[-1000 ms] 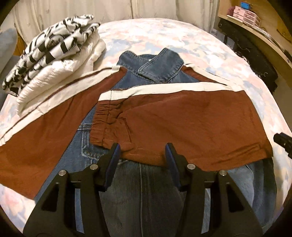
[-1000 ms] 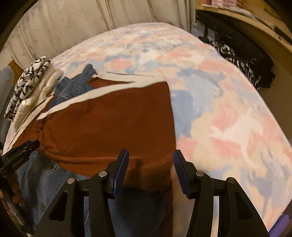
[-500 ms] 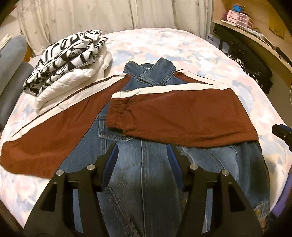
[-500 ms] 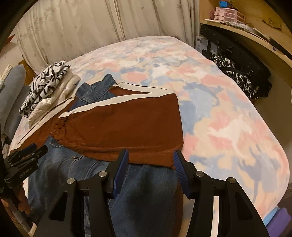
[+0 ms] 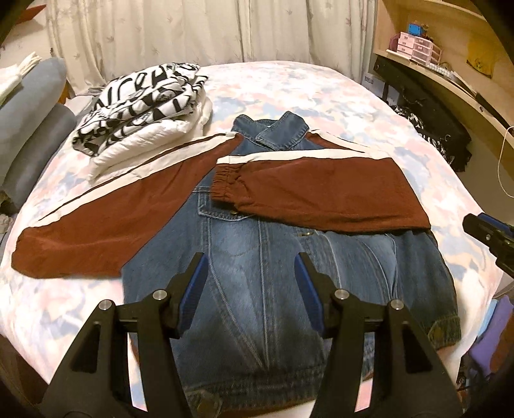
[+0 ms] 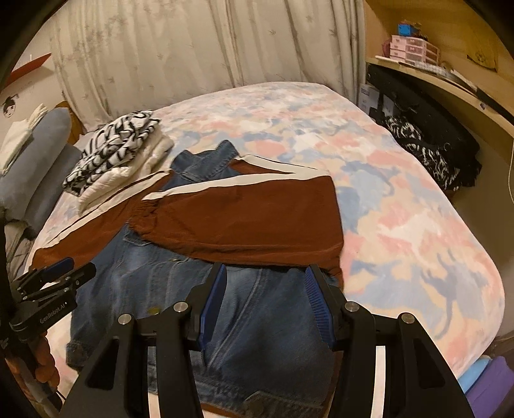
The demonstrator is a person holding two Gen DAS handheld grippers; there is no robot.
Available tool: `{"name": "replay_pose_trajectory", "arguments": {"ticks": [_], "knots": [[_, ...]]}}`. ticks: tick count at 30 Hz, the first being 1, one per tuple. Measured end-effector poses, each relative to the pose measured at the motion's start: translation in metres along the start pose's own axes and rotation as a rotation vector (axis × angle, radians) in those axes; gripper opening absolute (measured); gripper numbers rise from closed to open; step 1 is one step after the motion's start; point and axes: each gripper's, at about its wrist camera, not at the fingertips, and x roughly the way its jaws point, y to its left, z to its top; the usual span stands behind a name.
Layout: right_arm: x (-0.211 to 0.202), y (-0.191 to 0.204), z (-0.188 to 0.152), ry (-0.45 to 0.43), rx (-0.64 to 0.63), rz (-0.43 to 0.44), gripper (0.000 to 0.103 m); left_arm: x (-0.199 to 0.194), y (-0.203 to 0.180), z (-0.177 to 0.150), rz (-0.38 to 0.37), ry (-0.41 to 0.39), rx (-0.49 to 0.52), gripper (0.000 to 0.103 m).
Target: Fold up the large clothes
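Big denim jacket flat on the flowery bed, collar at the far end, hem at the near edge. 2 brown sleeves with white stripes. Right sleeve folded in across the chest, its stretchy cuff near the middle. Left sleeve spread straight out to the side, flat on the bed.

Left gripper up above the jacket's lower front, jaws apart, nothing between them, touching nothing. Right gripper up above the jacket's right side, just below the folded sleeve, jaws also apart and empty. Tip of the right gripper peeking in at the right edge of the left view. Left gripper seen at the left edge of the right view.

Pile of folded clothes past the left sleeve: black-and-white one on top, white puffy one under. Pale curtain behind the bed. Wooden shelf on the right with small pink drawers.
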Motion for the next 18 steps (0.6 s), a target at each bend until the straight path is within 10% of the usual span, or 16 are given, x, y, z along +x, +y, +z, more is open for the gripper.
{"name": "replay_pose_trajectory", "arguments": {"ticks": [18], "knots": [[-0.040, 0.134, -0.039, 0.006, -0.143, 0.127, 0.058, -0.046, 0.092, -0.040, 0.071, -0.031, -0.154, 0.060]]}}
